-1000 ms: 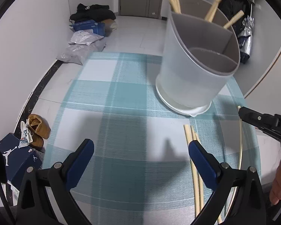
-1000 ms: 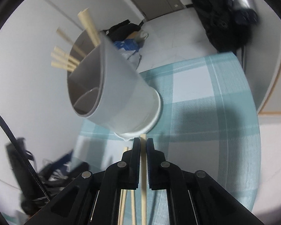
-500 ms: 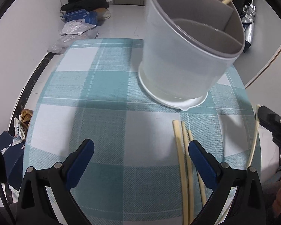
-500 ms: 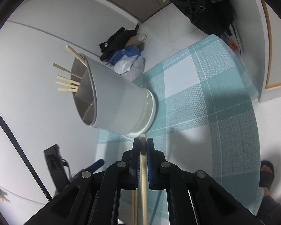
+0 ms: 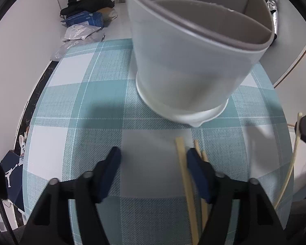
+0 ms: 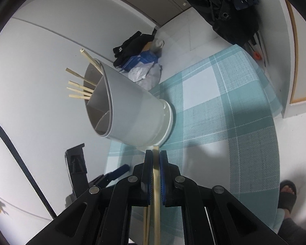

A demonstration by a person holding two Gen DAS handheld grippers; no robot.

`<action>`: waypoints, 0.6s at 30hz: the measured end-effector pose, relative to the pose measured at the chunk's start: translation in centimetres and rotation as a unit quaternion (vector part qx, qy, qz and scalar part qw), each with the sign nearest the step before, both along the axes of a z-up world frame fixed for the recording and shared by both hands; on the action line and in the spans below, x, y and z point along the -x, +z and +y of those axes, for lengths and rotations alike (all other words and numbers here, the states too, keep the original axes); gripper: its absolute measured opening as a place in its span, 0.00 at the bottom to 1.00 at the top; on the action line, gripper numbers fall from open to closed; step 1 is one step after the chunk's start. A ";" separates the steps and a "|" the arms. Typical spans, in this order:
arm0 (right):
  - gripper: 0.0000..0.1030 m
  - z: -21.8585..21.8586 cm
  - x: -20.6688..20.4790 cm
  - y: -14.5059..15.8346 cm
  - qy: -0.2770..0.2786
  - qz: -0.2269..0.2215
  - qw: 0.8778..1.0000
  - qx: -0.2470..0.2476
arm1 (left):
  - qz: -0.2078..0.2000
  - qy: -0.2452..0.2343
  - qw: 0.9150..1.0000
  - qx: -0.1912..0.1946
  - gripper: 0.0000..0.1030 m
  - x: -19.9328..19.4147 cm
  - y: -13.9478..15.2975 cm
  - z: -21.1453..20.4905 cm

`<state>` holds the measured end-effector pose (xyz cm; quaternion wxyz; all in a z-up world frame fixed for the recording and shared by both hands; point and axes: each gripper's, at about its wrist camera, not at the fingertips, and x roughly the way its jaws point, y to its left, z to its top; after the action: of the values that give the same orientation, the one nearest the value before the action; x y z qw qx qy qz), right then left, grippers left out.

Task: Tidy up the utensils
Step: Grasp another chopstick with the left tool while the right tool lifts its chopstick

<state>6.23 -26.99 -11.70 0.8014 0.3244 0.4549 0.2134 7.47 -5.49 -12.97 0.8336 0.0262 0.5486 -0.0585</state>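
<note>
Teal-and-white checked cloth [image 5: 75,102] covers the table and carries a grey divided holder [image 5: 189,65], upright, with several chopsticks [image 6: 79,88] standing in its far compartment. Left gripper [image 5: 153,159] points down at the cloth with its jaws closing; one loose chopstick [image 5: 185,175] lies between them near the right-hand pad, two more [image 5: 204,157] just outside. Right gripper [image 6: 155,159], pressed together, pinches a single chopstick [image 6: 156,194] lengthwise.

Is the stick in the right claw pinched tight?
Yes, pinched: the right claw is shut on the chopstick, both pads touching it.
</note>
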 end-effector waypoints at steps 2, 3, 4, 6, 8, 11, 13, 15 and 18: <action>0.06 -0.1 0.0 -0.1 -0.002 0.001 1.000 0.005 | -0.003 0.001 1.000 0.002 0.41 0.2 0.1 -0.1; 0.06 -0.2 0.0 -0.1 -0.002 0.001 1.000 0.005 | -0.004 -0.001 1.000 0.003 0.37 0.3 0.2 -0.2; 0.06 -0.2 0.1 -0.1 -0.002 0.001 1.000 0.005 | -0.006 -0.004 1.000 0.003 0.28 0.4 0.2 -0.3; 0.06 -0.3 0.1 0.0 -0.003 -0.003 1.000 0.009 | -0.006 -0.012 1.000 0.005 0.14 0.5 0.3 -0.7; 0.06 -0.3 0.1 0.2 -0.003 -0.005 1.000 0.008 | -0.007 -0.014 1.000 0.002 0.06 0.7 0.2 -0.9; 0.06 -0.4 0.1 0.5 -0.006 -0.012 1.000 0.009 | -0.009 -0.005 1.000 0.013 0.04 0.8 0.3 -0.5; 0.06 -0.3 0.1 0.9 -0.006 -0.020 1.000 0.011 | -0.012 0.002 1.000 0.024 0.04 0.8 0.6 0.0; 0.06 -0.1 0.3 1.3 -0.006 -0.032 0.999 0.018 | -0.021 0.006 0.999 0.030 0.04 0.7 1.0 0.4; 0.06 0.4 0.6 2.0 -0.002 -0.051 0.998 0.037 | -0.038 0.008 0.998 0.053 0.04 1.3 2.0 0.9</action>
<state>5.65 -26.61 -9.67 0.8359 0.2839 0.4199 0.2108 6.20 -4.57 -11.02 0.8544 -0.0205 0.5130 -0.0795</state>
